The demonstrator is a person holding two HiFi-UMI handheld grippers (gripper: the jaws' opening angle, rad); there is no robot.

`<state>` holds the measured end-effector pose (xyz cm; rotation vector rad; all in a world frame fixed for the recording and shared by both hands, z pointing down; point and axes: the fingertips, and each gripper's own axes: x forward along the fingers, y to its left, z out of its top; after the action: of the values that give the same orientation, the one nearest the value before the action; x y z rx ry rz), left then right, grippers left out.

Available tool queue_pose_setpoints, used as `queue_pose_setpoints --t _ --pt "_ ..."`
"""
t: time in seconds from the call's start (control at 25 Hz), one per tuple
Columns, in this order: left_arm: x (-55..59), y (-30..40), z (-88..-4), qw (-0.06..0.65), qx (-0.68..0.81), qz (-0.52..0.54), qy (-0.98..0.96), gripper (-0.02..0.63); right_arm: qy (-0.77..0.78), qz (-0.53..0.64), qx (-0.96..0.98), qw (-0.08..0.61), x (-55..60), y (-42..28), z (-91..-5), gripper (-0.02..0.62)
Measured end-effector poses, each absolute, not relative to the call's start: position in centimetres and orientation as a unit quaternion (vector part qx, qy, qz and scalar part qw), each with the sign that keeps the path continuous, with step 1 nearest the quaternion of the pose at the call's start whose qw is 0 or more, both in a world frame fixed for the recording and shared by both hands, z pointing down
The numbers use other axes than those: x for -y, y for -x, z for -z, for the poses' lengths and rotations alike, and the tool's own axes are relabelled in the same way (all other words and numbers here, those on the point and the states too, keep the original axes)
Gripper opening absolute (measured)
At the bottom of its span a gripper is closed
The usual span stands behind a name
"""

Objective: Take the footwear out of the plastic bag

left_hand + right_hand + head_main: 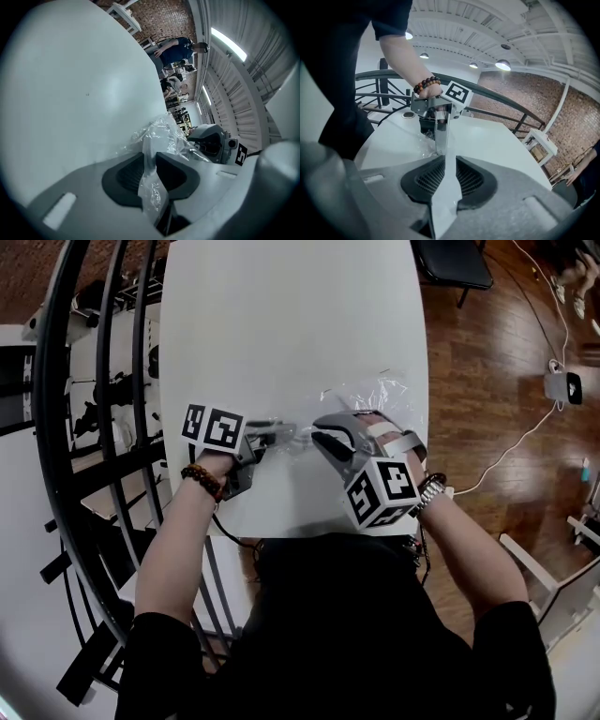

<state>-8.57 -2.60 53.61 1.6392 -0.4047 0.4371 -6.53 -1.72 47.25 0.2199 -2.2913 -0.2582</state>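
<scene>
A clear plastic bag (375,395) lies crumpled on the white table (281,315) near its front edge. My left gripper (284,434) is shut on a fold of the bag (159,133), and the film runs up between its dark pads (126,176). My right gripper (321,439) faces it from the right. It is shut on a strip of the same film (445,187), which stretches across to the left gripper (436,112). The footwear is mostly hidden under the right gripper and the bag. I cannot make it out clearly.
A black metal railing (84,427) runs along the table's left side. On the wooden floor to the right lie a white cable (516,442) and a small white device (562,385). A dark chair (450,259) stands at the far right. A person (176,49) stands far off.
</scene>
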Motion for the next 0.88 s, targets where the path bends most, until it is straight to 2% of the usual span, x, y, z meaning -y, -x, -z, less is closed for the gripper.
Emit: queue_pose_setpoints --t 0.12,0.32,0.6,0.88 --pt "2.7 8.9 -53.2 0.641 0.179 -0.184 -0.724 0.094 -0.084 0.080 0.905 0.409 1.7 5.9 -47.8 0.123" --pt "3.2 9.5 -52.8 0.641 0.180 -0.173 -0.726 0.089 -0.109 0.027 0.907 0.406 3.1 3.7 -47.3 0.187" --pt "3.7 10.0 -51.8 0.641 0.183 -0.158 -0.729 0.087 -0.158 -0.070 0.890 0.421 6.0 -1.7 -50.0 0.202" --pt "3.8 10.2 -51.0 0.638 0.180 -0.148 -0.734 0.087 -0.173 -0.099 0.882 0.426 6.6 -3.0 -51.0 0.219"
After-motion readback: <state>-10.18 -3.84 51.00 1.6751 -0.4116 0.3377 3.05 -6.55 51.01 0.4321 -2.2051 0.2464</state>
